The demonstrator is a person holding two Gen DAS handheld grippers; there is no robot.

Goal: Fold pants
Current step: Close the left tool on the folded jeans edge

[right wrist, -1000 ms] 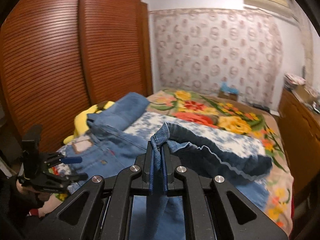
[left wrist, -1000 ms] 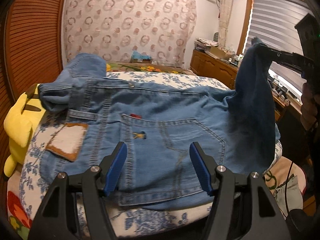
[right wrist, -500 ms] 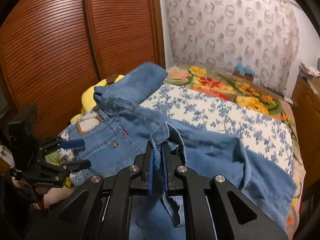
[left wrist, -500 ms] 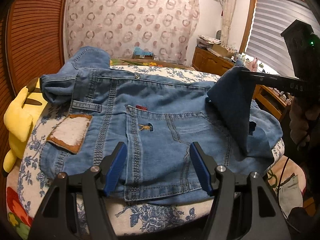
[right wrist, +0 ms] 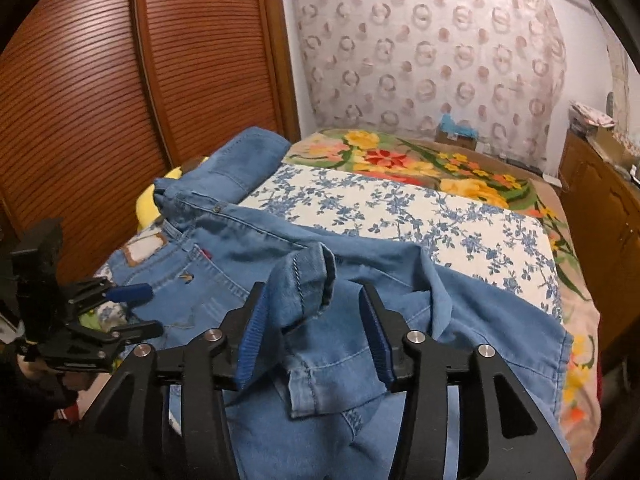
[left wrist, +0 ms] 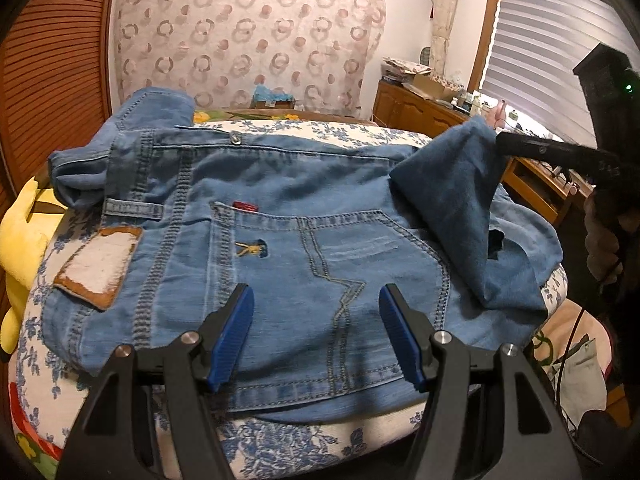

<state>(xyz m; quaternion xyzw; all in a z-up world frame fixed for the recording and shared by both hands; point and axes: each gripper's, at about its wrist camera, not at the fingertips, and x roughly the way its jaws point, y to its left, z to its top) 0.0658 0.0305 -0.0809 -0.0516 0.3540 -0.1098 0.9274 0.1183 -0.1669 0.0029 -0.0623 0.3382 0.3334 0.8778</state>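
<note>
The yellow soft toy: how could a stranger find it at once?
Start at the bed with the blue-flowered sheet, then the jeans on it. The yellow soft toy lies under their waistband end, beside the brown slatted doors; nothing else there is plain yellow.

Denim, printed cotton and slatted wood

The pants (left wrist: 280,216) are matt blue denim with raised stitching and a worn leather-look patch (left wrist: 98,268). Ahead of the left tongs (left wrist: 316,336), matt black plastic with ribbed blue pads (left wrist: 232,334), the bed (right wrist: 400,208) wears floral cloth; beyond stands a glossy slatted wooden wardrobe (right wrist: 120,80).
</note>
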